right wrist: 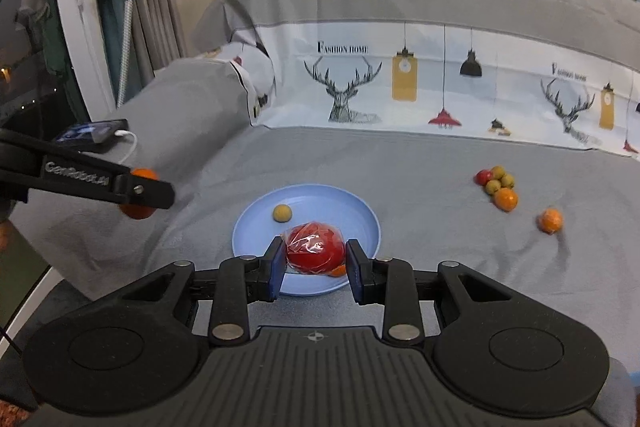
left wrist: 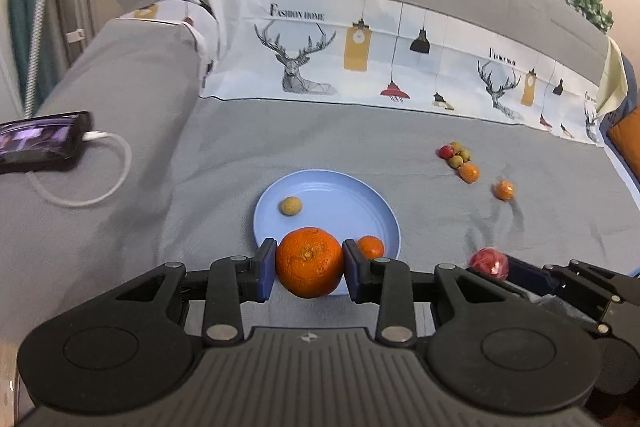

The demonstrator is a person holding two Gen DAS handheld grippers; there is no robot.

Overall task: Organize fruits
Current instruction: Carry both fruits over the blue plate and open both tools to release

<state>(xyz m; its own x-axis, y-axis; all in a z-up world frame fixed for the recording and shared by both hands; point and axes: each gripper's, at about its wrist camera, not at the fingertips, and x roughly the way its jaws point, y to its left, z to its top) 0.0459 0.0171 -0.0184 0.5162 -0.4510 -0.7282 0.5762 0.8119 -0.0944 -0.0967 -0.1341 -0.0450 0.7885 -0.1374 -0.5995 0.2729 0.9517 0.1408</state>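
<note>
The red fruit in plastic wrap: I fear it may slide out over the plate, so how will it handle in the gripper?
The red fruit probably feels slippery, since its glossy film is crinkled. Being round, it would likely roll on the blue plate once the right gripper releases it.

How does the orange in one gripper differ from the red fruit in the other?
The big orange is bare and dimpled, while the red fruit is wrapped in clear plastic. The left gripper holds the orange; the right gripper holds the red fruit. Both are round and held near the blue plate.
</note>
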